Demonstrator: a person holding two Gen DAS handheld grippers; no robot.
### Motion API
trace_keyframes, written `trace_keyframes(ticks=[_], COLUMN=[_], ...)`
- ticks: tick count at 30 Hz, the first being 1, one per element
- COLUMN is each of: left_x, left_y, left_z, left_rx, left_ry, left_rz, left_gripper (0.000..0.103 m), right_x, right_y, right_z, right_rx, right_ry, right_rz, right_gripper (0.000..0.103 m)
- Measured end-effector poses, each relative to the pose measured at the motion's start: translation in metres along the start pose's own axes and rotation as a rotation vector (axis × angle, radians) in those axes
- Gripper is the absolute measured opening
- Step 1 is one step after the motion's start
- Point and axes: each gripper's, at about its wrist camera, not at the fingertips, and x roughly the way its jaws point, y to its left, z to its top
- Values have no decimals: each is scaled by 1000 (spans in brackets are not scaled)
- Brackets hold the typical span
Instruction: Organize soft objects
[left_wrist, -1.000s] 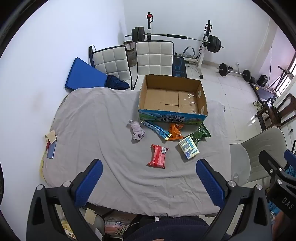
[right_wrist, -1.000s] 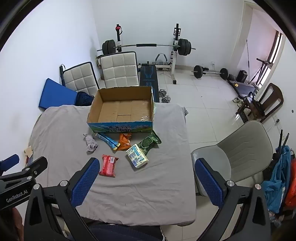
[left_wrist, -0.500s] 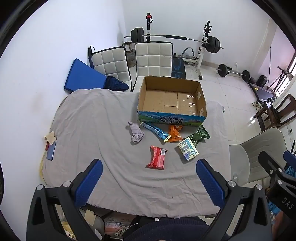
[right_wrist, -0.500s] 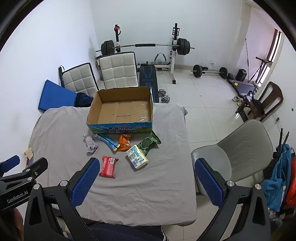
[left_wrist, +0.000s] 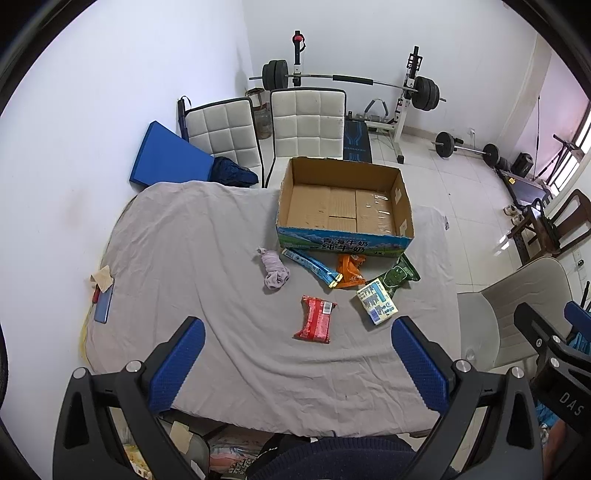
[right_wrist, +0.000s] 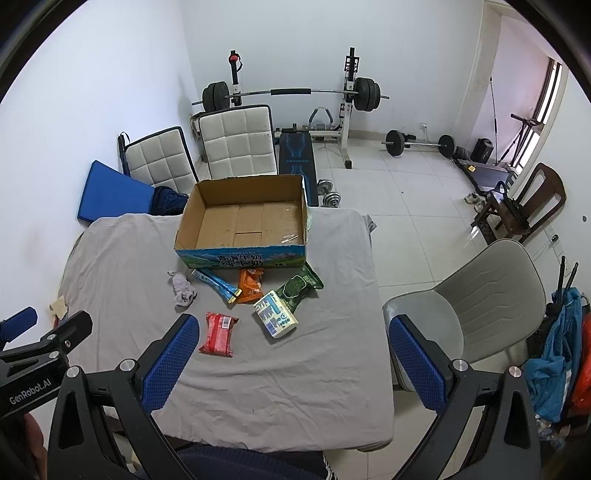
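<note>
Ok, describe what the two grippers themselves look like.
Both match: black angular metal frames with silver bolts, each carrying two fingers faced in dimpled blue pads. The left gripper shows white "GenRobot.AI" lettering on its side; the right gripper shows "DAS". No cables visible.

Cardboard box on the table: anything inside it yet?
Nothing: the open brown cardboard box shows only its bare taped floor flaps. The strip just behind its near wall is hidden in both views.

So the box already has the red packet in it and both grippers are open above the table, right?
Not quite: the cardboard box is empty. The left wrist view shows the red packet lying on the grey cloth in front of the box, nearest the grippers. The rest holds: the left gripper and right gripper are both open above the table.
</note>
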Motion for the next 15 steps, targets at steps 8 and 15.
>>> trace_keyframes(ticks=[8,15], left_x=[-1,-2], left_y=[2,2], left_z=[3,3], left_rx=[-1,1], left_ry=[0,2], left_rz=[-2,-3], left_gripper=[103,103], right_x=[-4,-5], right_y=[3,3], right_z=[0,1], right_rx=[1,-2], right_ry=[-19,-22], right_rz=[-21,-24], right_gripper=[103,103])
